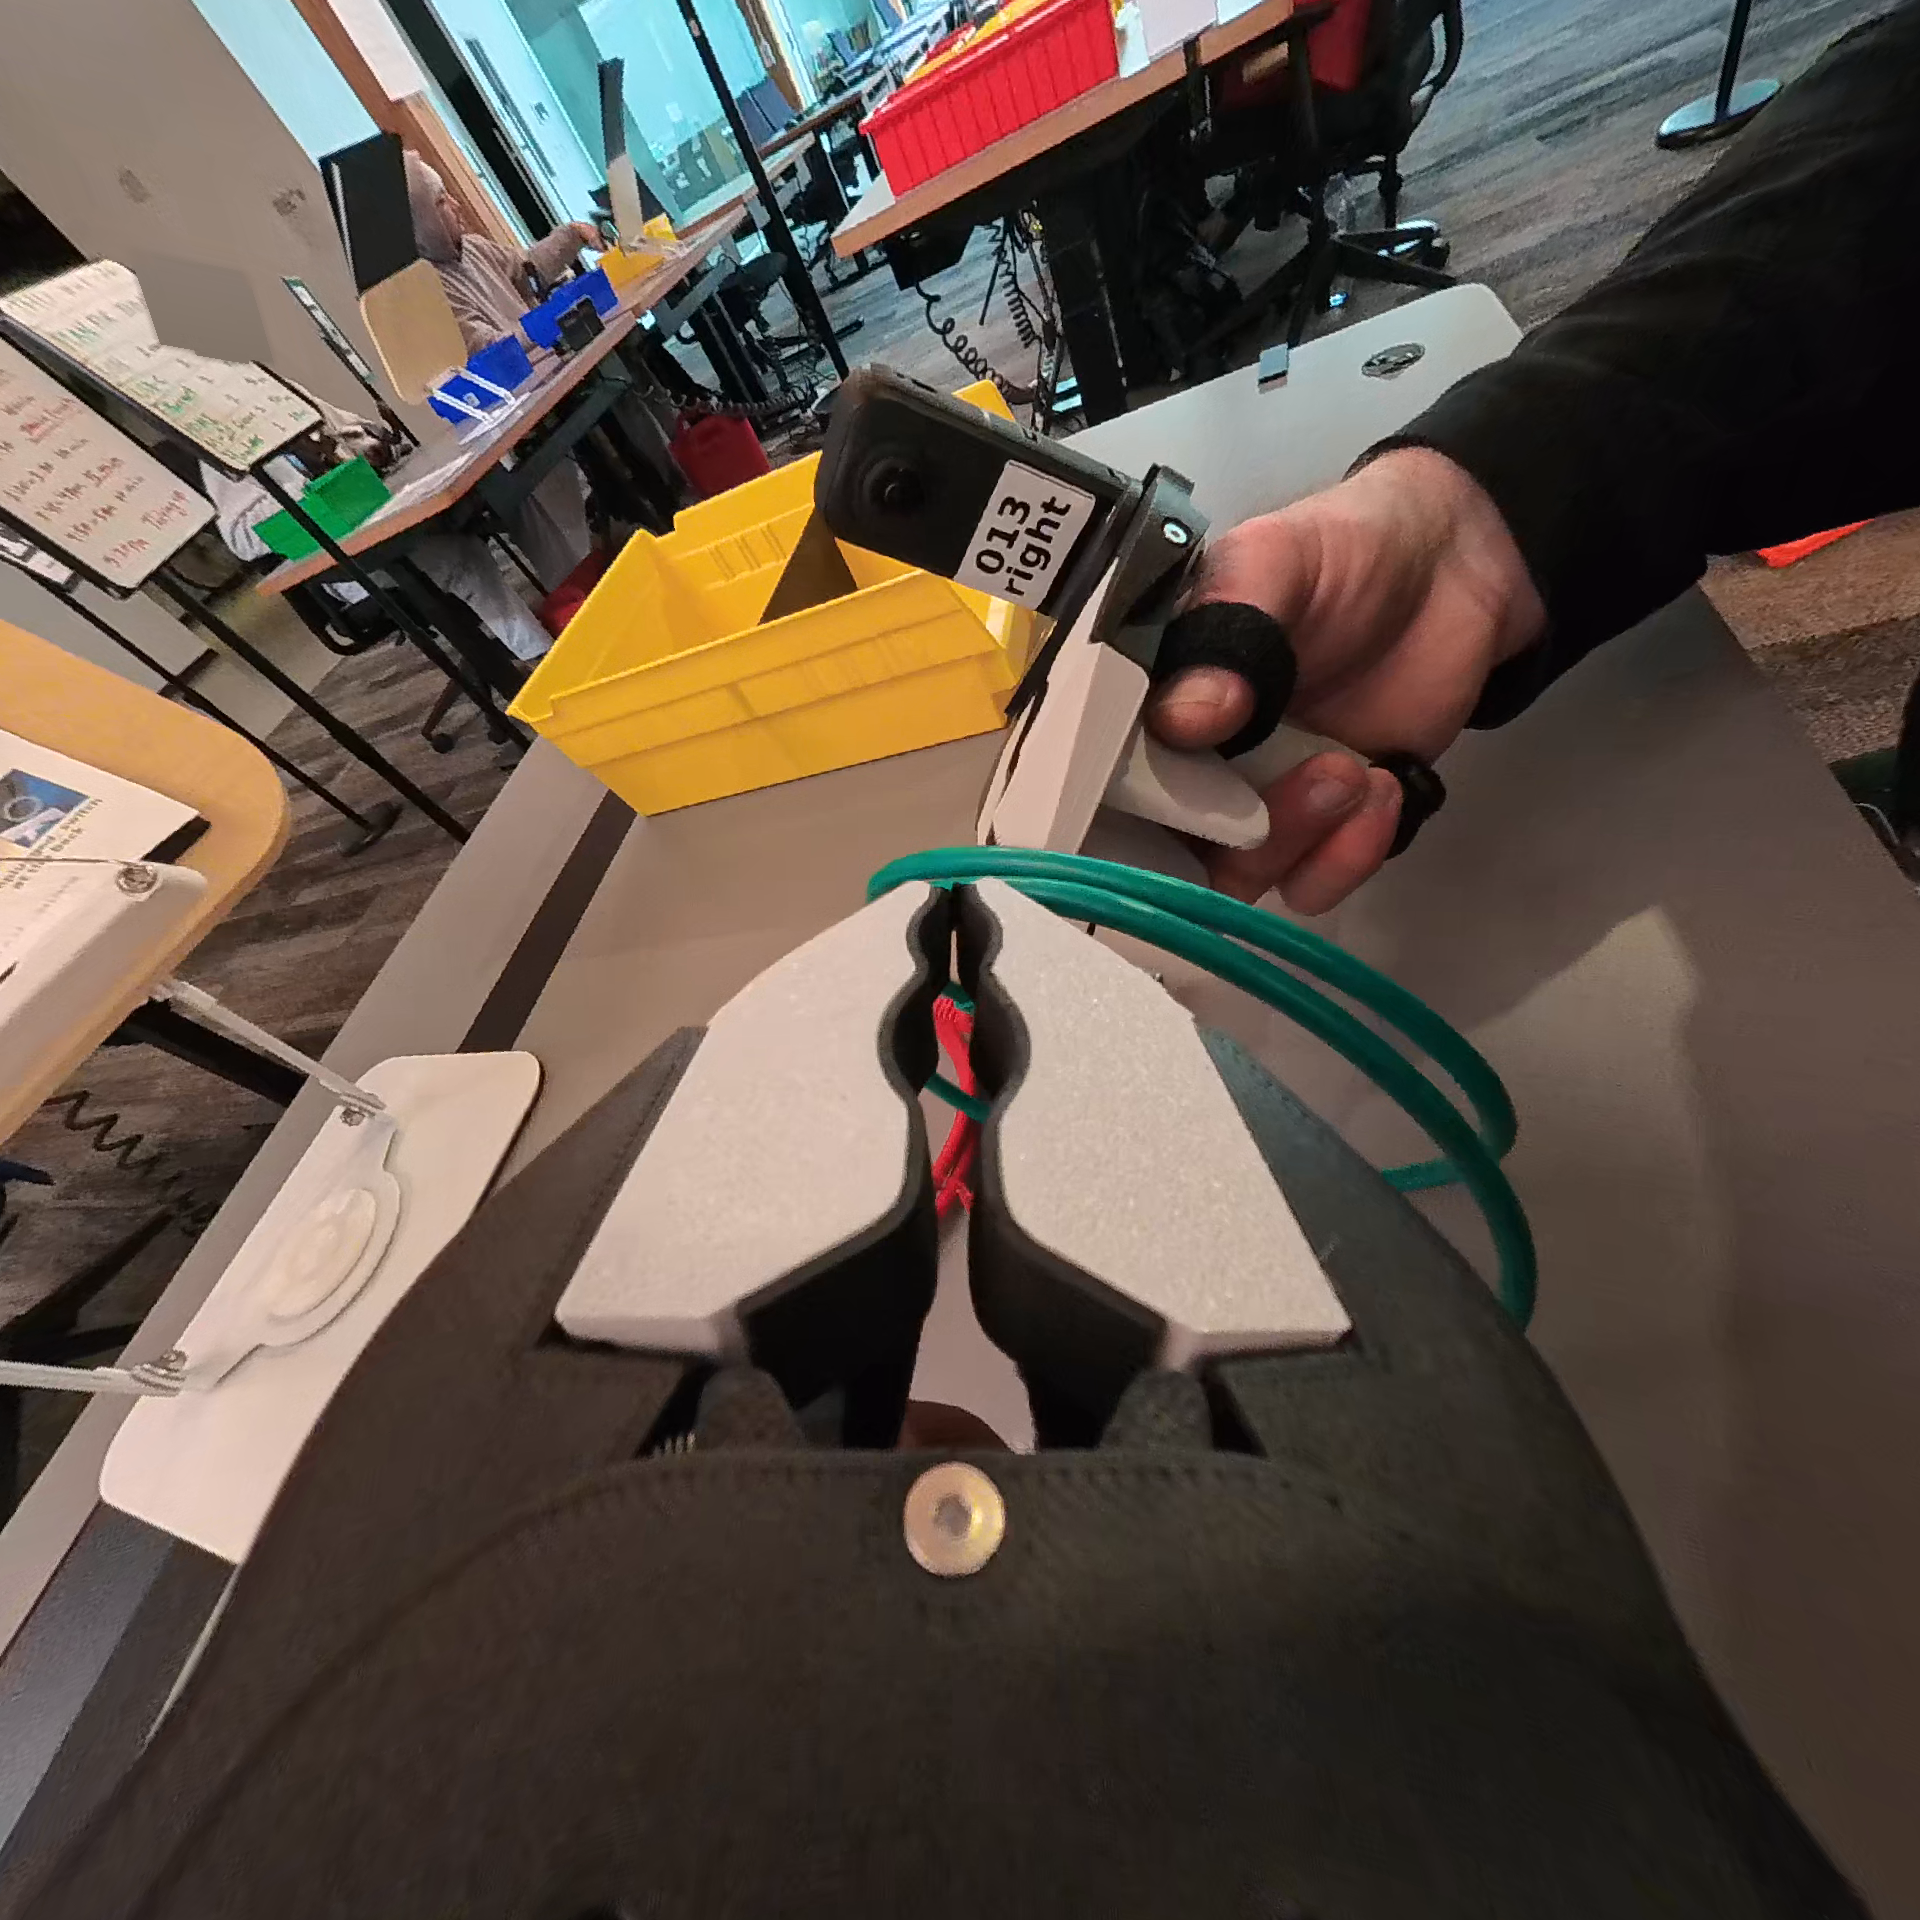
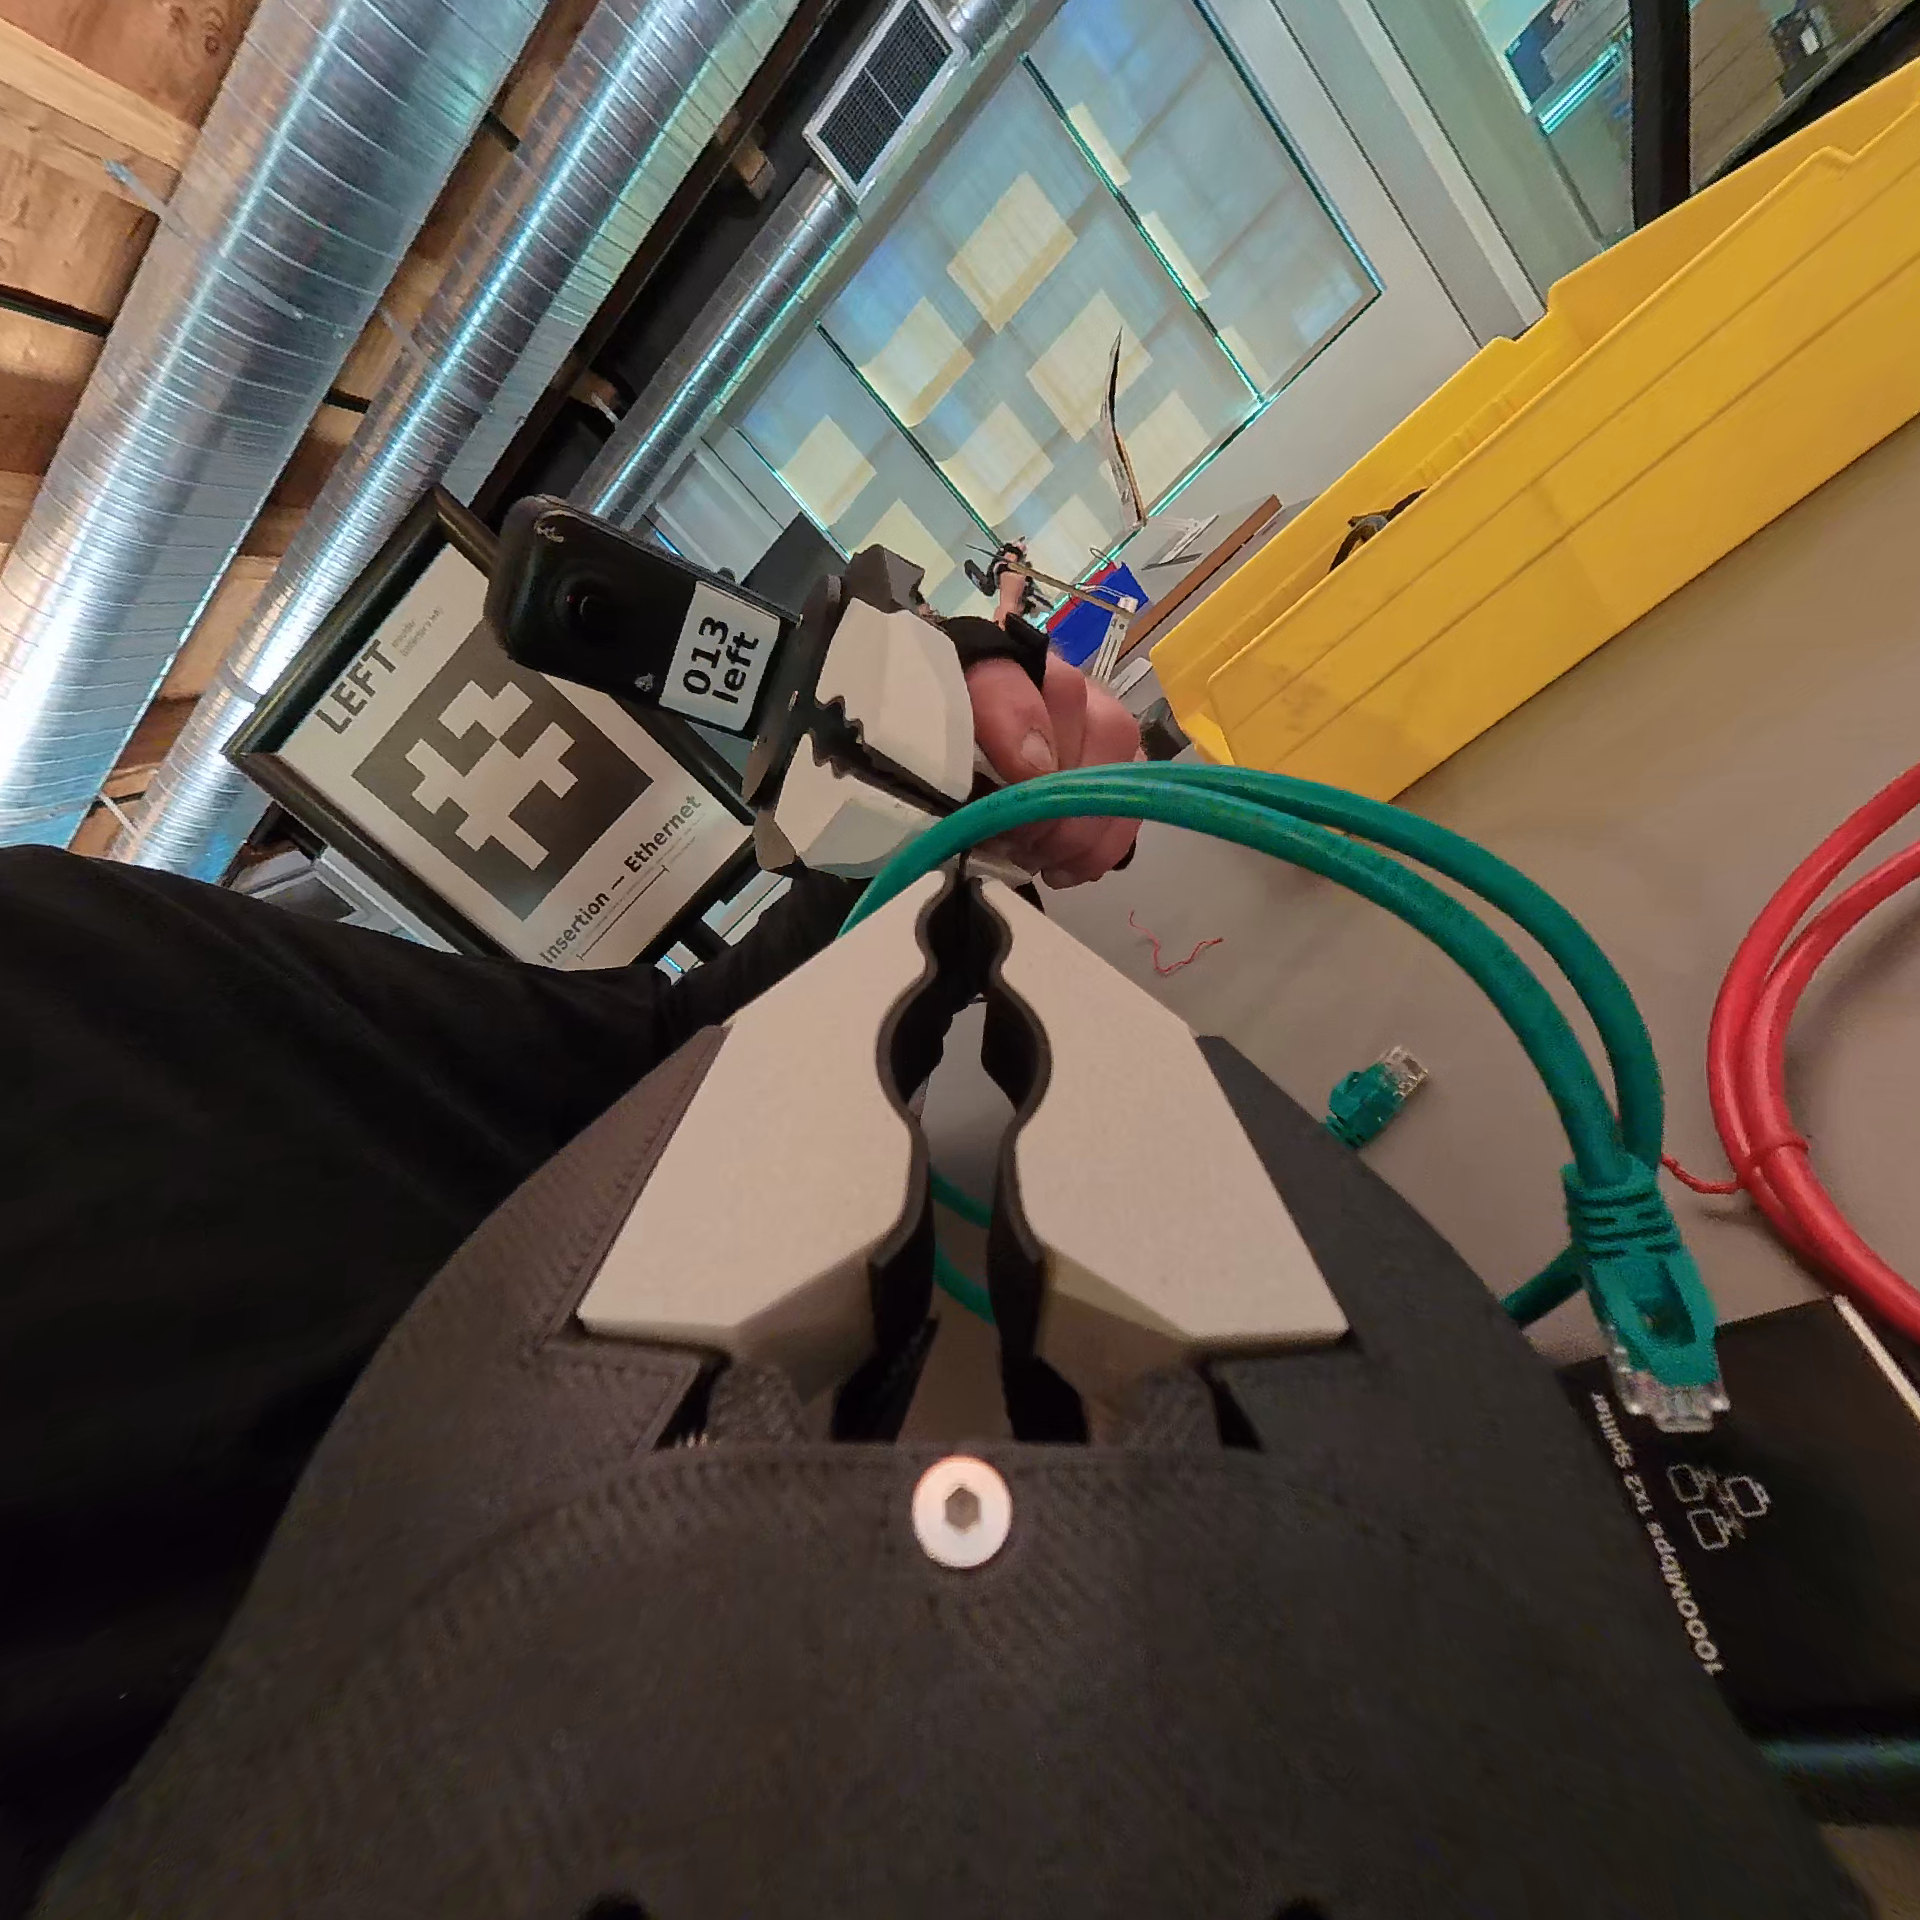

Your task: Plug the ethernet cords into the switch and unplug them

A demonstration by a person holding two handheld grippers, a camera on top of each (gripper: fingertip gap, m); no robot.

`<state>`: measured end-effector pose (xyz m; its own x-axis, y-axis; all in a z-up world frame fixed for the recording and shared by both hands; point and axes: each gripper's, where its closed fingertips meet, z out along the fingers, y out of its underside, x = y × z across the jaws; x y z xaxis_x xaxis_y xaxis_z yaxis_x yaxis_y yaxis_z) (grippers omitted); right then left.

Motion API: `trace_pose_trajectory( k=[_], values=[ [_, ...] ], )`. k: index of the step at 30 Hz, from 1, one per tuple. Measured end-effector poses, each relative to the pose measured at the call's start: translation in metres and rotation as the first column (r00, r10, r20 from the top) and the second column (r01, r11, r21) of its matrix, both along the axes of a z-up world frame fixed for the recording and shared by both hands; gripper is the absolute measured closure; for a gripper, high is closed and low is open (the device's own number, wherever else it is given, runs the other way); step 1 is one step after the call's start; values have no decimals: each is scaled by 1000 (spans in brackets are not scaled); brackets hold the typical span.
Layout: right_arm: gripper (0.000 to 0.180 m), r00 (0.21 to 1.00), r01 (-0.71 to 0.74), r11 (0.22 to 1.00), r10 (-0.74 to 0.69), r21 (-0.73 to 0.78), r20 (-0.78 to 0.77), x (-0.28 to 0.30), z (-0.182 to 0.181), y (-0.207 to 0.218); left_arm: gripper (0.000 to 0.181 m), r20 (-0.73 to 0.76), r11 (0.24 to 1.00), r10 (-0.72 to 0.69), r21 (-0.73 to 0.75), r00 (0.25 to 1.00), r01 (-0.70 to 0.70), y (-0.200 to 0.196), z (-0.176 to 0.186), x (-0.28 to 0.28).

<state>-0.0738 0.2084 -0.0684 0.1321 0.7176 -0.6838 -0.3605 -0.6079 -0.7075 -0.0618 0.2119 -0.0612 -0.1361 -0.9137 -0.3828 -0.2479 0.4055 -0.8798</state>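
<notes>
A green ethernet cord [image 2: 1351,821] loops above the grey table. My left gripper [image 1: 954,902] and my right gripper [image 2: 961,883] are both shut on the top of its loop, tips close together. Each also shows in the other's view, the right gripper [image 1: 1003,831] and the left gripper [image 2: 971,821]. One green plug [image 2: 1652,1320] hangs just above the black switch box [image 2: 1829,1538] at the lower right. The other green plug [image 2: 1371,1101] lies on the table. A coiled red ethernet cord [image 2: 1766,1049] lies to the right and shows between my left fingers [image 1: 956,1153].
A yellow bin [image 1: 769,665] stands at the table's far end and also shows in the right wrist view [image 2: 1558,499]. A framed marker sign [image 2: 499,779] stands behind the left gripper. A white plate [image 1: 312,1247] is fixed at the table's left edge. A seated person [image 1: 468,270] is far off. The tips of both grippers are at nearly the same place.
</notes>
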Motion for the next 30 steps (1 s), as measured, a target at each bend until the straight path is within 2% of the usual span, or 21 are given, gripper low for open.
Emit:
trace_pose_trajectory(
  k=[17,18,21,30],
  values=[
    [176,1000,7,1000,-7,14,1,3,3,-1,180,59,997,35,-76,998,-30,0,3,3],
    [173,1000,4,1000,-4,14,11,3,3,-1,180,65,996,37,-80,997,-31,1,4,3],
    [180,999,1,1000,-2,15,46,4,-1,-2,179,62,996,45,-80,997,-40,3,3,1],
    [180,966,-11,994,-17,106,258,8,-9,-6,180,87,993,69,-103,994,-60,5,6,1]
  ],
)
